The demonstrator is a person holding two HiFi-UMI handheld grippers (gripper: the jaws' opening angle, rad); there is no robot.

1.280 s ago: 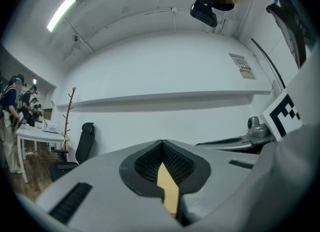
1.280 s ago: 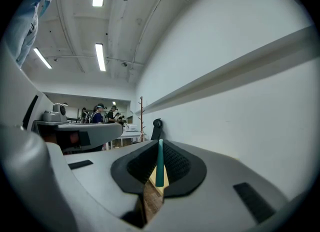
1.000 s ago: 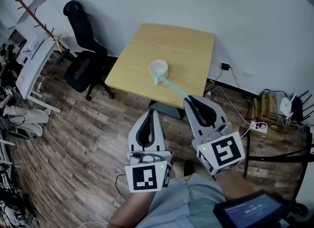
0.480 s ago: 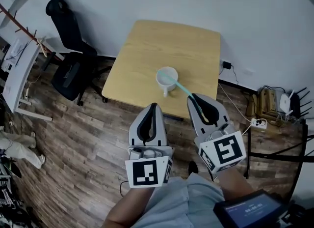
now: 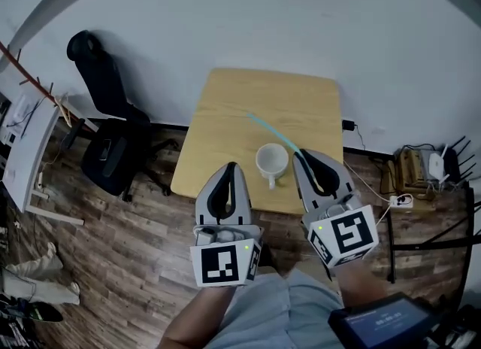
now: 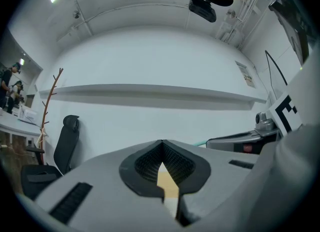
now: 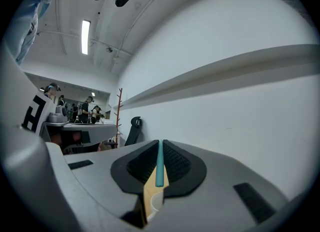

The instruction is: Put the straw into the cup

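A white cup [image 5: 271, 161] with a handle stands near the front edge of a wooden table [image 5: 233, 107]. My right gripper [image 5: 302, 156] is shut on a teal straw [image 5: 274, 133], which sticks out forward and left, passing above and behind the cup. In the right gripper view the straw [image 7: 159, 163] lies pinched between the black pads, with a sliver of the cup's rim below it. To the cup's left, my left gripper [image 5: 231, 168] is shut and holds nothing; in the left gripper view its pads [image 6: 178, 162] meet at the tips.
A black office chair [image 5: 109, 129] stands left of the table on the wood floor. A white wall runs behind the table. Cables, a power strip [image 5: 398, 201] and boxes lie at the right. A desk edge [image 5: 26, 152] is at far left.
The table and cup have drawn closer and lower in the head view. The straw's free end, earlier over the cup's mouth, now points past the cup over the table's middle.
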